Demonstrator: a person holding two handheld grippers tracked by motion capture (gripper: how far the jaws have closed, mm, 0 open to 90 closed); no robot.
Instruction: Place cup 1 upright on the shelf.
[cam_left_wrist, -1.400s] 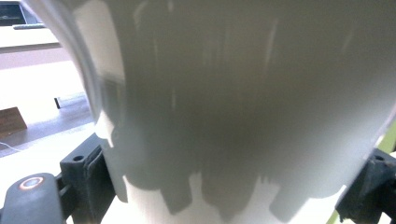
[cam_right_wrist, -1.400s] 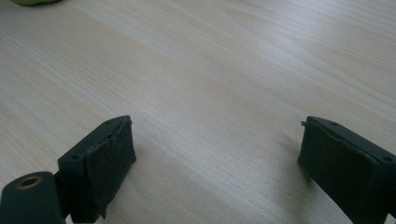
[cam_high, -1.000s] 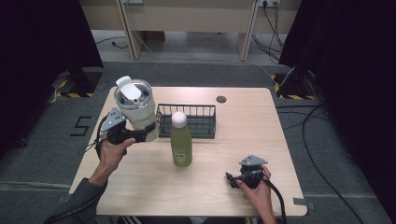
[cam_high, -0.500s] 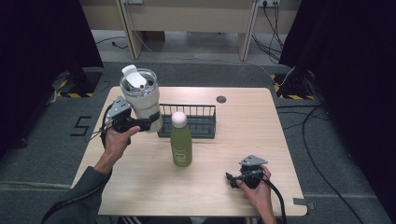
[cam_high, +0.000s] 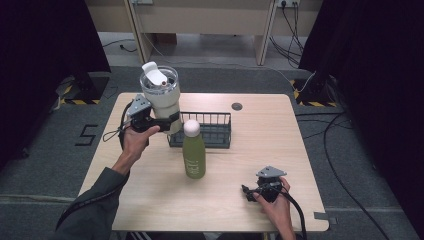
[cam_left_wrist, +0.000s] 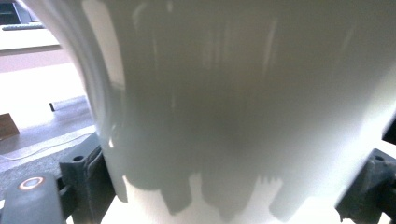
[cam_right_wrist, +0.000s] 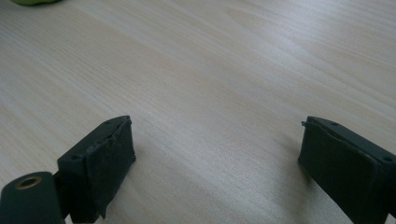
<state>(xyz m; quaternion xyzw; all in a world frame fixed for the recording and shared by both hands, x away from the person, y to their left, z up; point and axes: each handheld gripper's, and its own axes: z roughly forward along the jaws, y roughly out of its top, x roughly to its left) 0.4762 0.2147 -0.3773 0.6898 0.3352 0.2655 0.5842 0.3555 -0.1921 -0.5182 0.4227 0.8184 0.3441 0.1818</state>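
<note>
Left hand-held gripper (cam_high: 167, 121) gripping white tumbler (cam_high: 161, 97).
Its jaws are clamping the tumbler's lower body, holding it upright above the tabletop (cam_high: 280, 145); right hand-held gripper (cam_high: 248, 192) is resting open, empty.

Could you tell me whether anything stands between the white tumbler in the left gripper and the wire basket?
Nothing visible does. The left gripper holds the white tumbler above the wire basket, at its left end; the green bottle stands in front of the basket, not between them.
</note>
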